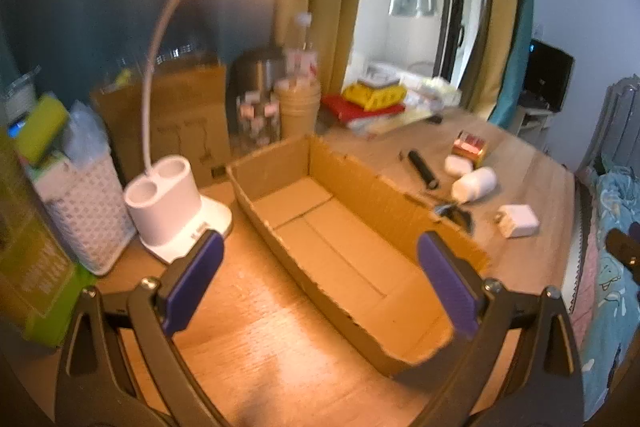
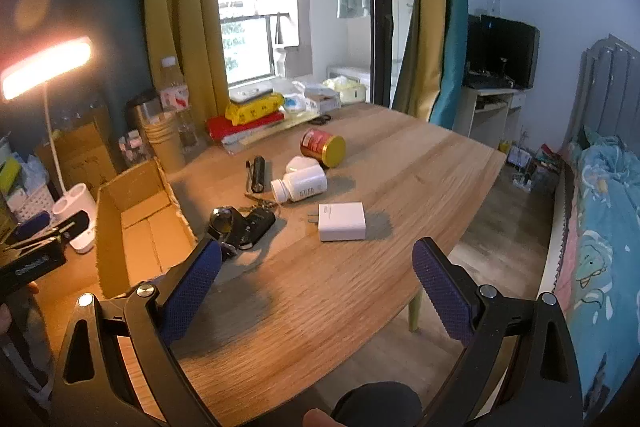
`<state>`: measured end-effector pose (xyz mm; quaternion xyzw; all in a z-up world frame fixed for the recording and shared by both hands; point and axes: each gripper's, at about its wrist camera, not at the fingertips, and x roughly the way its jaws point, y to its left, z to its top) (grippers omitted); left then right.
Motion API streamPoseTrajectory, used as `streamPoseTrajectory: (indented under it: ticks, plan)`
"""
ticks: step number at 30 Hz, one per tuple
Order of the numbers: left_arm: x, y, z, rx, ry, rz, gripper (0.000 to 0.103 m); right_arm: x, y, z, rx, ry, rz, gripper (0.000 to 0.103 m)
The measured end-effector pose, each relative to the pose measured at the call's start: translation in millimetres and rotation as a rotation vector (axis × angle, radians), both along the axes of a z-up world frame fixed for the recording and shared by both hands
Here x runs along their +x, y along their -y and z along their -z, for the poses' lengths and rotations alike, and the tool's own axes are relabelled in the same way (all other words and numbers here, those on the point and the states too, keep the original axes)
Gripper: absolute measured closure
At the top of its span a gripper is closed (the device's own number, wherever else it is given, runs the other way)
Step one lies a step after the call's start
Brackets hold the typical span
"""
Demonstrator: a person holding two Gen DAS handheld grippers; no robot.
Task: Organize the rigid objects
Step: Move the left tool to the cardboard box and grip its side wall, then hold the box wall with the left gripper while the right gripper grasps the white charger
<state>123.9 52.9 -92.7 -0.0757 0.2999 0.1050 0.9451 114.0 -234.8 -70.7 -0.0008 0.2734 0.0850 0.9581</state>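
An open cardboard box [image 1: 340, 247] lies empty on the wooden table; it also shows in the right wrist view [image 2: 136, 223]. To its right lie a white charger [image 2: 342, 221], a white pill bottle [image 2: 299, 187] on its side, a red and gold can [image 2: 322, 147], a small white case [image 2: 298, 163], a black flashlight [image 2: 258, 173] and a black watch with keys [image 2: 240, 225]. My left gripper [image 1: 320, 259] is open and empty above the box. My right gripper [image 2: 316, 275] is open and empty, in front of the charger.
A white desk lamp [image 1: 176, 211] stands left of the box, beside a patterned white basket [image 1: 86, 211]. Brown boxes, bottles and a paper cup stack [image 2: 166, 143] line the back. Red and yellow packets [image 2: 248, 119] lie near the window. A bed [image 2: 600, 227] is on the right.
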Motion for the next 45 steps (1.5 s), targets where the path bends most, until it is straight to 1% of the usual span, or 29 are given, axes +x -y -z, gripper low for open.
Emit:
streamPoseTrajectory:
  ticks: [6,9,12,14,16,17,18,20,23,25,28,29,31,33,35,37,39,40,41,43,45]
  plan:
    - [28.2,-11.6,29.1,-0.051,-0.077,-0.001,0.005,21.0,0.6,15.4,-0.008,-0.039,0.01,0.005]
    - [40.3,-13.6,43.7,-0.085,-0.117,0.03,0.005,30.6,-0.2,22.3,-0.013,-0.06,0.017,0.005]
    - [46.7,-13.4,56.9,-0.096,-0.161,0.059,0.005,37.8,-3.0,28.4,-0.019,-0.075,0.024,0.005]
    - [48.7,-14.2,64.7,-0.11,-0.179,0.086,0.005,39.9,-4.0,32.0,-0.024,-0.084,0.03,0.005]
    - [47.7,-16.0,68.3,-0.108,-0.176,0.098,0.006,41.6,-5.5,35.2,-0.028,-0.097,0.033,0.005]
    - [46.5,-18.3,70.3,-0.104,-0.177,0.101,0.008,42.5,-6.7,36.3,-0.03,-0.101,0.036,0.005]
    - [45.8,-20.1,71.2,-0.11,-0.181,0.11,0.014,43.5,-8.2,37.6,-0.033,-0.106,0.038,0.005]
    - [43.4,-22.8,72.3,-0.124,-0.186,0.142,0.021,45.0,-11.2,40.7,-0.041,-0.12,0.04,0.005]
    - [39.6,-20.7,70.0,-0.098,-0.191,0.197,0.037,45.0,-16.6,43.9,-0.055,-0.133,0.039,0.005]
    - [36.6,-21.7,68.8,-0.099,-0.198,0.226,0.044,42.5,-20.7,44.7,-0.062,-0.138,0.033,0.005]
    - [31.4,-23.9,65.3,-0.089,-0.204,0.272,0.051,37.4,-28.2,43.3,-0.08,-0.14,0.02,0.005]
    - [29.0,-24.4,63.1,-0.075,-0.203,0.281,0.052,35.3,-30.7,42.2,-0.086,-0.139,0.015,0.005]
    - [25.1,-26.3,61.2,-0.058,-0.214,0.299,0.059,32.0,-35.2,41.0,-0.098,-0.137,0.008,0.005]
    - [19.1,-30.2,59.1,-0.03,-0.223,0.308,0.063,28.9,-38.0,40.6,-0.103,-0.141,0.003,0.005]
    - [14.1,-34.8,57.5,0.006,-0.232,0.325,0.064,26.0,-40.1,40.0,-0.103,-0.143,-0.004,0.005]
    - [7.6,-40.0,57.5,0.017,-0.237,0.338,0.064,23.6,-42.5,40.1,-0.108,-0.144,-0.009,0.005]
    - [2.9,-41.5,59.1,0.03,-0.257,0.379,0.065,21.8,-45.5,42.3,-0.108,-0.152,-0.016,0.005]
    - [0.9,-40.8,60.2,0.05,-0.269,0.389,0.065,21.4,-46.7,43.6,-0.111,-0.156,-0.018,0.005]
    - [0.5,-39.7,60.4,0.056,-0.27,0.389,0.065,20.6,-47.6,44.7,-0.113,-0.159,-0.021,0.005]
    - [-4.2,-34.1,63.3,0.051,-0.273,0.421,0.065,18.4,-49.5,47.1,-0.117,-0.162,-0.027,0.005]
    - [-7.8,-29.2,62.5,0.06,-0.253,0.428,0.065,17.5,-50.4,49.5,-0.118,-0.164,-0.029,0.005]
